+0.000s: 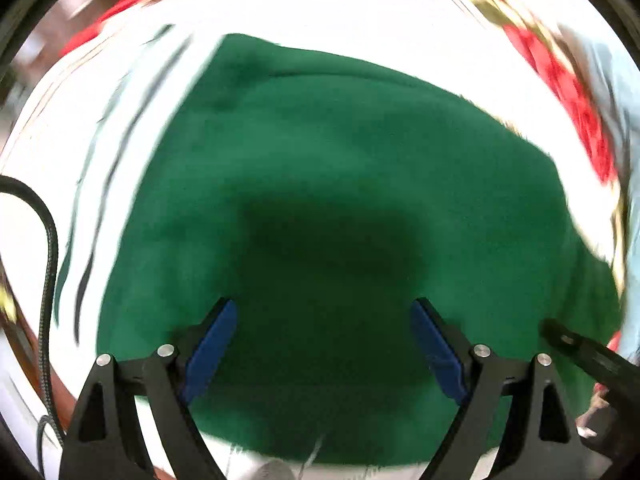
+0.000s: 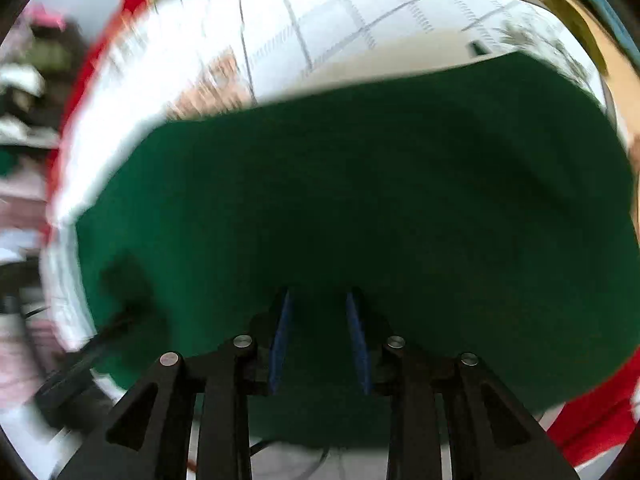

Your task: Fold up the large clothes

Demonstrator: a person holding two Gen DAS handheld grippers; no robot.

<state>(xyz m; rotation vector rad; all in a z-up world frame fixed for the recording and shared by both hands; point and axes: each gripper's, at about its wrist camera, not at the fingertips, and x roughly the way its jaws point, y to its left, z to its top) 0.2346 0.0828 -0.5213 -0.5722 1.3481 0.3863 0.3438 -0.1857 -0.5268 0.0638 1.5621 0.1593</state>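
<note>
Black arms of the left claw frame the view, its blue pads spread wide above the green garment, which lies spread flat on the white tabletop, probably ready for a fold. Right claw hangs narrow above the same cloth and holds nothing.

The left hand-held gripper points down over a dark green garment, its blue-padded fingers standing wide apart with nothing between them. Its shadow falls on the cloth just ahead of the fingers. The garment lies spread on a white sheet with thin dark lines, edged in red. A black cable loops at the left. At the lower right, part of another black tool reaches in over the garment's edge. The whole view is blurred.
</note>
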